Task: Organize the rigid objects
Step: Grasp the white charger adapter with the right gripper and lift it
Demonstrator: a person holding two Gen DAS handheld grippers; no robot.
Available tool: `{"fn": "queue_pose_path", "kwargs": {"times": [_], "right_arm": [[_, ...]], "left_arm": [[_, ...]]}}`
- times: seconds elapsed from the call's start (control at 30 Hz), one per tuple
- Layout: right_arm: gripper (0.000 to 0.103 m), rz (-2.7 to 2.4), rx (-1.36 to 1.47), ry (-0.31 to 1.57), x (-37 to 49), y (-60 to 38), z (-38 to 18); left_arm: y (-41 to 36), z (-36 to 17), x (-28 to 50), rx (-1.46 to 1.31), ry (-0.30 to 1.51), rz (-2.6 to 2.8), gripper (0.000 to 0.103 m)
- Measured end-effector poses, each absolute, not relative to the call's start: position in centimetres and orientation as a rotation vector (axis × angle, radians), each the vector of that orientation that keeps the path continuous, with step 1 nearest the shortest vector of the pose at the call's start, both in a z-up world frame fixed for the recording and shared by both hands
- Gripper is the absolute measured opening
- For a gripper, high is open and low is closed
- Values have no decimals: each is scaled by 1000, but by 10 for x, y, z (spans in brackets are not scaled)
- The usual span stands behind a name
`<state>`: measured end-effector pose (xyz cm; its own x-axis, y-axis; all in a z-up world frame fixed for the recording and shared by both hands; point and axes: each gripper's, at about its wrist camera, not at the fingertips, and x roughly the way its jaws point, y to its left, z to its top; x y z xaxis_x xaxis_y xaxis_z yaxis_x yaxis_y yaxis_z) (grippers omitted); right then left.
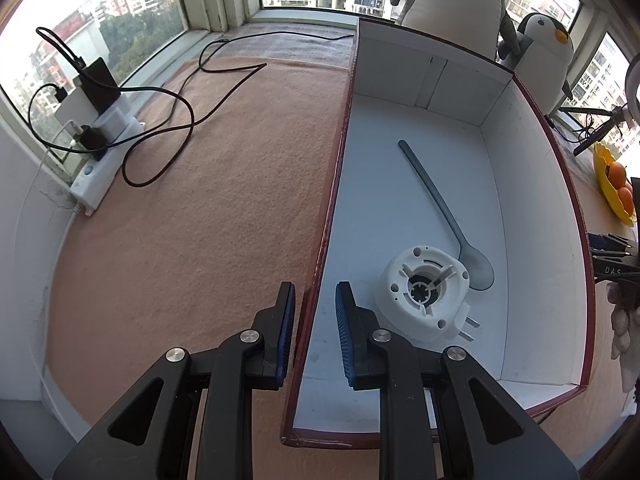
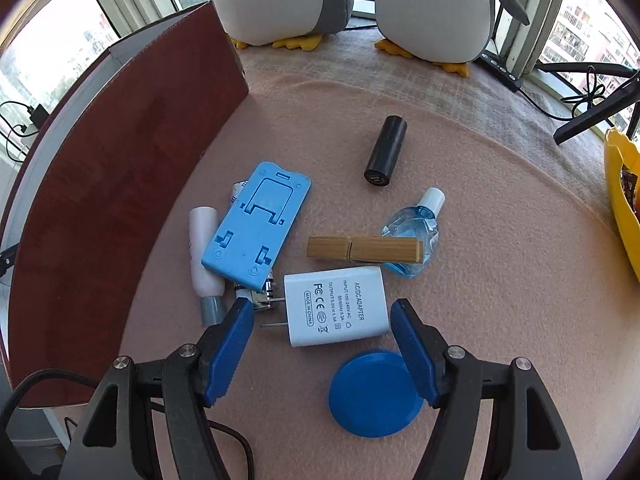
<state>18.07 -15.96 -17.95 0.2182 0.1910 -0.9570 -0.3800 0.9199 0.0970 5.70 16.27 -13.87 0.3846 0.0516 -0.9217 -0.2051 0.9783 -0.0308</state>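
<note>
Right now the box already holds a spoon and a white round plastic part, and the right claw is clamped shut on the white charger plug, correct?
Not quite. The right claw is open, its jaws standing either side of the white charger plug without pressing it, as the right wrist view shows. The box does hold the spoon and the white round plastic part.

Box is white inside, dark red outside. Spoon is grey, the adapter white with black print, stand light blue, lid deeper blue, tube black, and the blanket pinkish-tan.
</note>
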Motion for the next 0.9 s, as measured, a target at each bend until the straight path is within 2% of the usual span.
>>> {"fn": "queue_pose_path", "kwargs": {"times": [0.13, 0.43, 0.73, 0.9], "right_arm": [[59, 419, -158, 1305, 182, -158, -181], [59, 443, -52, 1334, 187, -169, -180], [59, 412, -94, 1294, 177, -168, -177], [59, 398, -96, 1271, 171, -174, -172]], "left_arm": [[165, -139, 55, -156, 1166, 167, 19], [165, -140, 56, -158, 1166, 156, 19], [166, -140, 58, -168, 1162, 158, 19], [169, -138, 58, -169, 1152, 161, 13]]}}
